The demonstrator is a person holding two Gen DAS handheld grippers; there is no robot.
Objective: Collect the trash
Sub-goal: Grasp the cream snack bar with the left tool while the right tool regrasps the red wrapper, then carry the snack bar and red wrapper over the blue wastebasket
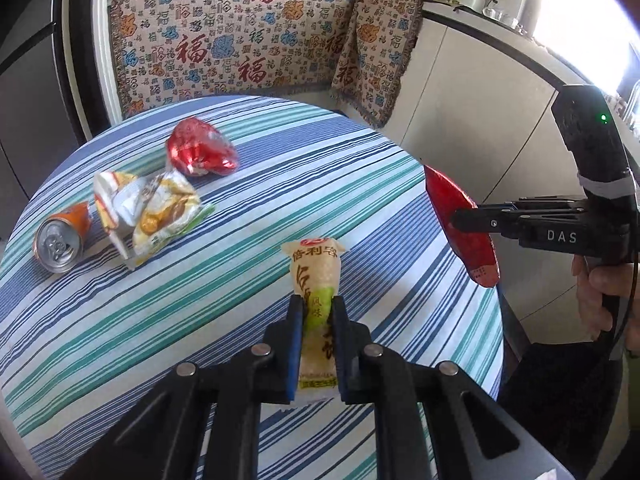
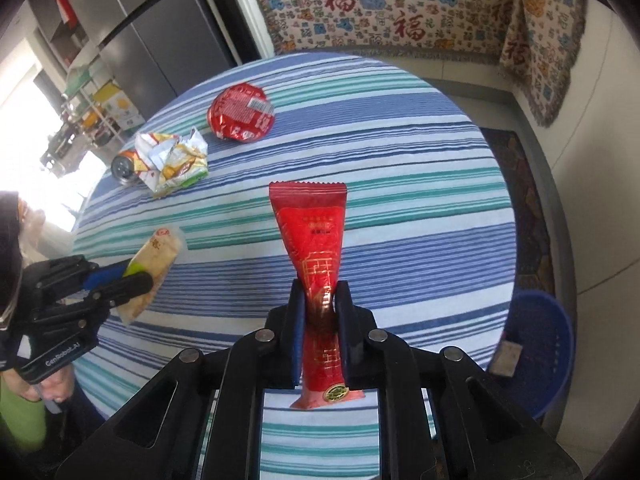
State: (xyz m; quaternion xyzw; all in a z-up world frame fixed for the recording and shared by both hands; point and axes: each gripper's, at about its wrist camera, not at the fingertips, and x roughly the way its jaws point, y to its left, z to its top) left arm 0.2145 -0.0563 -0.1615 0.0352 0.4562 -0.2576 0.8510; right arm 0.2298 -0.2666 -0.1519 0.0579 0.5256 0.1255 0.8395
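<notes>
1. Bare striped tablecloth lies open on the table's right half.
2. Far left, the can, crumpled yellow wrapper and red foil bag crowd together.
3. A blue basket stands on the floor, right of the table.

Striped tablecloth, patterned woven throw behind — grey refrigerator, white counter

Your left gripper: black linkage arms, silver rivets, blue pads inside fingers. Your right gripper: same build, white "DAS" lettering on its side, green indicator light above lettering. Your sleeve: lime green.
</notes>
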